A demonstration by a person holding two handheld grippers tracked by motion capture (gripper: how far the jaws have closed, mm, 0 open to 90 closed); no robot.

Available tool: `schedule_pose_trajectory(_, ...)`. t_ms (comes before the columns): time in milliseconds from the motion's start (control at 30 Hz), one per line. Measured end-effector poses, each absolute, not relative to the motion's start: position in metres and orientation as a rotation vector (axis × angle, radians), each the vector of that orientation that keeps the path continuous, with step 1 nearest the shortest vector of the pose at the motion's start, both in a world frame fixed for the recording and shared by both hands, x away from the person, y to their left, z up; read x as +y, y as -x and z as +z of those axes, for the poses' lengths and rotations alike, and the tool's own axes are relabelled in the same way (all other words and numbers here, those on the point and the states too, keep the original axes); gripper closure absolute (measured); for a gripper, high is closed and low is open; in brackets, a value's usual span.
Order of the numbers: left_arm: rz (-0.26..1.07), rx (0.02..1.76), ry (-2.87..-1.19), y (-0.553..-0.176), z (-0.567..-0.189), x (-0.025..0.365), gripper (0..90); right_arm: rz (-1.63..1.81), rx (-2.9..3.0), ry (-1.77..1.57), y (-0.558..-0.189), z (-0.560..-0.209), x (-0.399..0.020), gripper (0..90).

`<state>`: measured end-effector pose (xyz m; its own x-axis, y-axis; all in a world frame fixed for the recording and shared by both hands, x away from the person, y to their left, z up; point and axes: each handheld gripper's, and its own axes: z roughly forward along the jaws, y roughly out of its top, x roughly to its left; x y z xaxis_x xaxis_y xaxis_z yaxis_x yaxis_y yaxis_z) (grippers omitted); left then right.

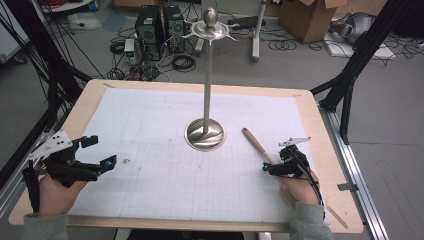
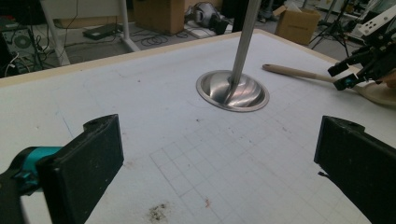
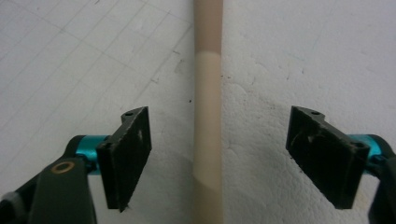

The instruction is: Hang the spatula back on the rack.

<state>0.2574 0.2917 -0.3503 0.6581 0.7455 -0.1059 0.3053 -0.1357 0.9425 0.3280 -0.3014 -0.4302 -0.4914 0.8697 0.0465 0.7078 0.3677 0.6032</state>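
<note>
Now right claw astride spoon handle

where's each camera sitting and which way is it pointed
High view: above the person's side, looking forward and down on the table; both hands show, with left gripper and right gripper.
Left gripper view: rides the left gripper, looking across at the metal stand; own open jaws show.
Right gripper view: looks down at the wooden spoon handle, between its open jaws.
Shared: all three show the spoon; the high and left gripper views share the stand.
</note>
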Motion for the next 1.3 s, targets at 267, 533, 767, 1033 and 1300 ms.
schedule_pose_trajectory(267, 0.475, 0.858, -1.720, -0.2575, -0.3507, 0.2909, 1.7, 0.827, 2.368, -1.405, -0.3283, -0.4308, -0.3016, 29.2)
schedule_pose_trajectory(533, 0.474, 0.862, -1.717, -0.2576, -0.3511, 0.2913, 1.7, 0.823, 2.384, -1.398, -0.3271, -0.4303, -0.3017, 40.2)
schedule_pose_trajectory(767, 0.474, 0.861, -1.718, -0.2578, -0.3513, 0.2913, 1.7, 0.808, 2.368, -1.400, -0.3256, -0.4292, -0.3017, 48.6)
schedule_pose_trajectory(1033, 0.476, 0.862, -1.718, -0.2576, -0.3512, 0.2924, 1.7, 0.779, 2.368, -1.383, -0.3228, -0.4289, -0.2997, 57.0)
schedule_pose_trajectory(1300, 0.476, 0.865, -1.716, -0.2576, -0.3513, 0.2925, 1.7, 0.771, 2.384, -1.371, -0.3213, -0.4284, -0.2981, 65.7)
